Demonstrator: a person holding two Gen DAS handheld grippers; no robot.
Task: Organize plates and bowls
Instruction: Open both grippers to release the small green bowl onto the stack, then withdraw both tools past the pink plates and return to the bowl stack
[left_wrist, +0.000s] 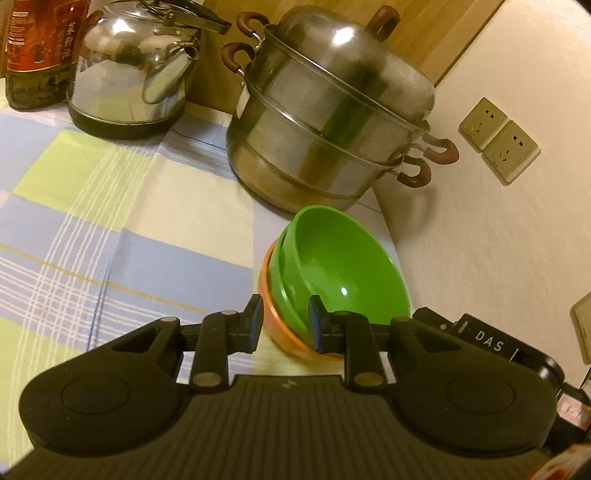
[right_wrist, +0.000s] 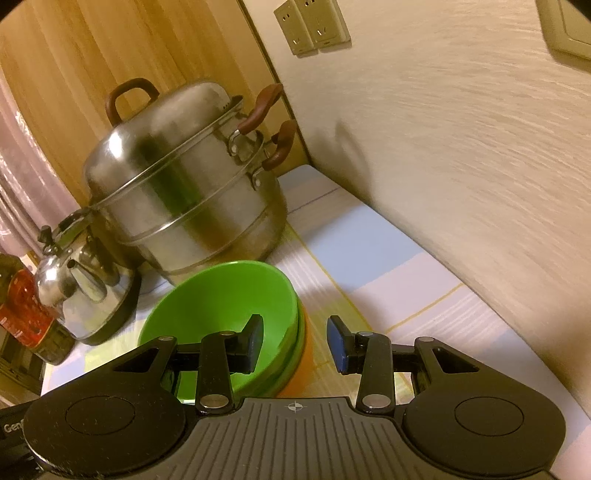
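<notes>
1. We see the glossy green plastic bowl (left_wrist: 343, 266) nested in an orange bowl (left_wrist: 284, 332), mouths tilted up, on the checked-cloth counter (left_wrist: 110, 221) near the steel steamer pot (left_wrist: 325, 110).
2. Our left tongs (left_wrist: 284, 325) straddle the stack's near rim; whether they pinch it, we cannot tell.
3. Our right tongs (right_wrist: 295, 343) gape, one finger inside the green bowl, holding nothing.

Warm, yellowish indoor light leaves both views rather dim. Bright glare spots sit on the steamer pot (left_wrist: 325, 110) and kettle (left_wrist: 129, 70). The wall (right_wrist: 480, 147) shows streaky motion blur, and fisheye distortion bends edges, with dark corners.
</notes>
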